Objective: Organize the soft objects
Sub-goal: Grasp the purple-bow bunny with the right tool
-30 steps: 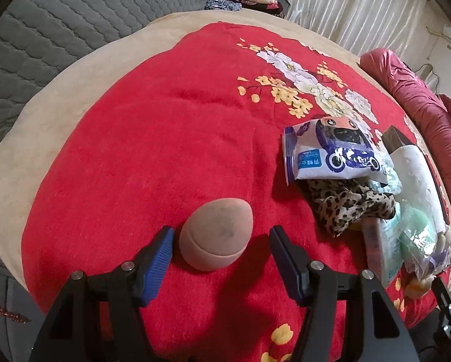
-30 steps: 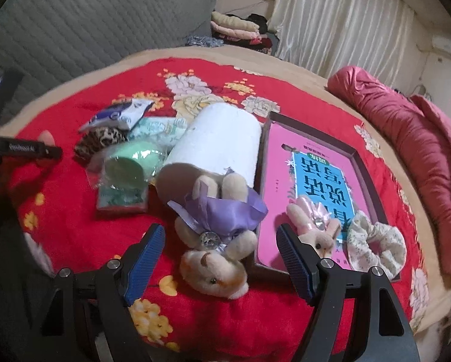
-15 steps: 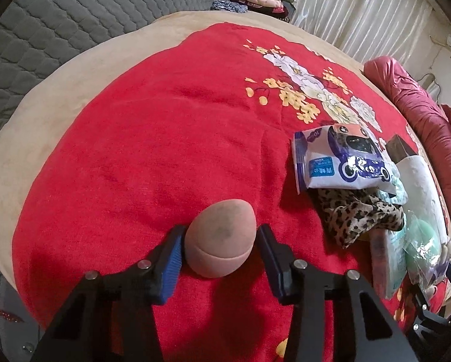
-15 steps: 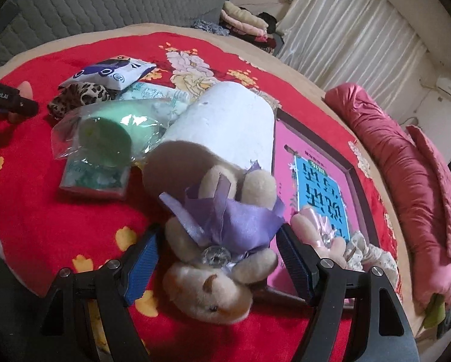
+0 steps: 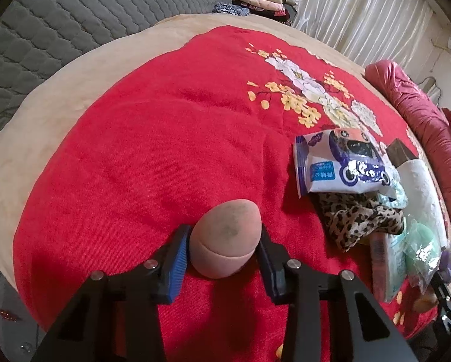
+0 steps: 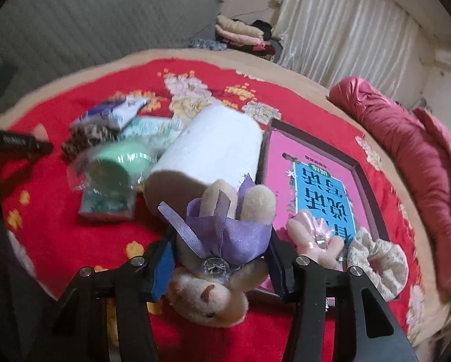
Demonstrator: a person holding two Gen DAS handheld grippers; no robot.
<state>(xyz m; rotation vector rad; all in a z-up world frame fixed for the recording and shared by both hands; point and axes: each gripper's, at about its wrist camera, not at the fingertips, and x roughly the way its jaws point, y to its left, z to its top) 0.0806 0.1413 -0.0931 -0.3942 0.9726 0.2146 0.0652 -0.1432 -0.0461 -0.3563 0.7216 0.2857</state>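
The left hand-held gripper (image 5: 223,252) is closed on a tan egg-shaped sponge (image 5: 226,238), its blue pads touching the sponge on both sides, low over the red flowered blanket (image 5: 153,138) that covers the bed; to the right of the sponge lie a wipes pack printed with a car (image 5: 343,163), a leopard-print cloth (image 5: 361,220) just below it, and a green item in a clear bag (image 5: 421,241) beside a white paper roll (image 5: 421,187); the right hand-held gripper (image 6: 222,262) is clamped on a cream plush bunny in a purple dress (image 6: 222,241), its fingers pressing the body from either side, head toward the camera; the white roll lies just behind the bunny; to the right a dark-framed tray (image 6: 373,187) holds a pink book (image 6: 300,169), with a small pink plush bunny (image 6: 316,241) and a floral scrunchie (image 6: 379,259) at the tray's near end; the view is somewhat blurred.
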